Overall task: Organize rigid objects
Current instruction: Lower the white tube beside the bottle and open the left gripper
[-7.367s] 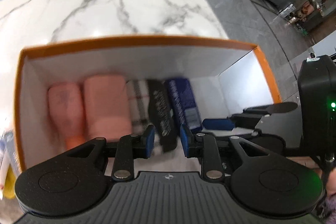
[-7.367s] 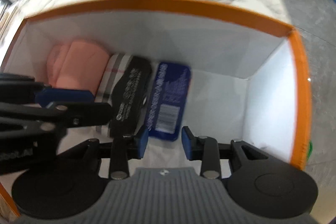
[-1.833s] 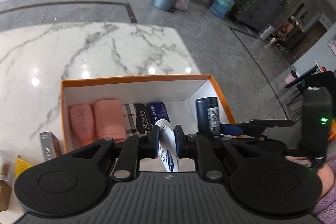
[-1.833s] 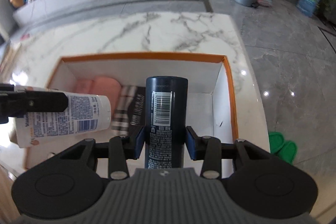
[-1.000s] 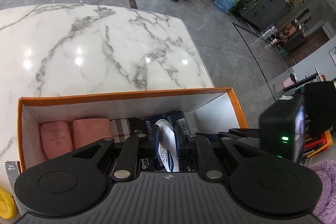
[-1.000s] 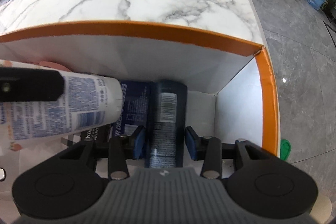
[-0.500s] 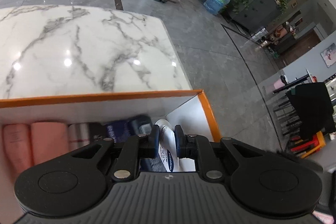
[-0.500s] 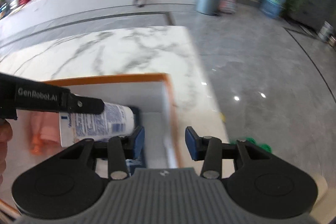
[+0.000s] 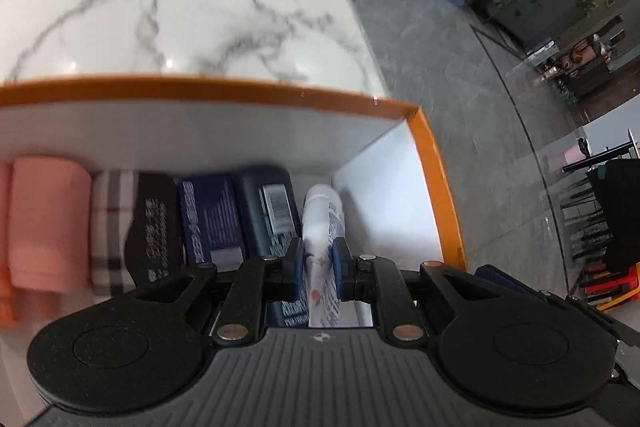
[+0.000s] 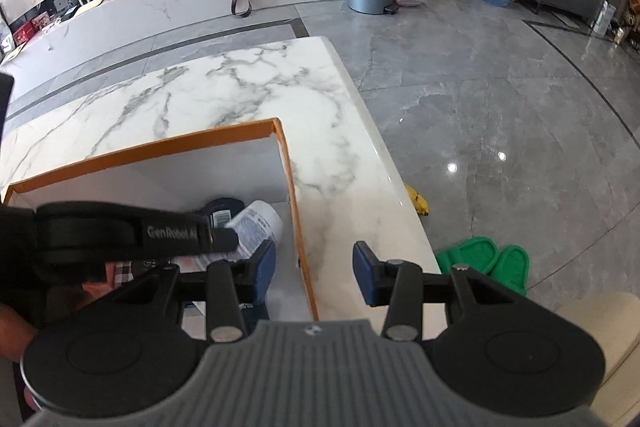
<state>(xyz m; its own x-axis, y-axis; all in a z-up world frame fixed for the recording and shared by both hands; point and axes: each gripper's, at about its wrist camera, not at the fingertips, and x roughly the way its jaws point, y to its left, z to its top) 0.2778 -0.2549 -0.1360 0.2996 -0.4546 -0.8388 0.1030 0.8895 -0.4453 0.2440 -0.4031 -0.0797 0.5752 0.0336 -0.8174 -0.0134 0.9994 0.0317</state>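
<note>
White plastic, printed label: the tube (image 9: 320, 227) sits clamped between your left gripper (image 9: 316, 269) pads, held by its lower body, its long axis running away from the jaws toward the box's far wall and tilted downward. Its rounded far end lies at centre frame in the left wrist view, just beside the dark blue bottle (image 9: 268, 207) on its left and near the white right-hand wall of the orange-rimmed box (image 9: 436, 187). Whether the tube already rests on the box floor cannot be told.

Contents, reading leftward across the left wrist view: the dark blue bottle, a blue carton (image 9: 210, 215), a black item with white lettering (image 9: 154, 227), a plaid item (image 9: 110, 223), then a pink roll (image 9: 48, 223) at the frame's left edge. All lie side by side with long axes parallel to the tube. The only open slot is between the bottle and the right wall, and the tube is lined up with it.

Your right gripper (image 10: 314, 273) stands with jaws apart and nothing between them, lower centre of the right wrist view, above the box's right rim and the marble tabletop (image 10: 240, 95). The tube (image 10: 258, 223) shows there at centre left, under the left gripper's arm.

Judgement: the left hand owns this placement. Lower along the present axis and release once the tube seats; drifting right risks fouling the wall.
</note>
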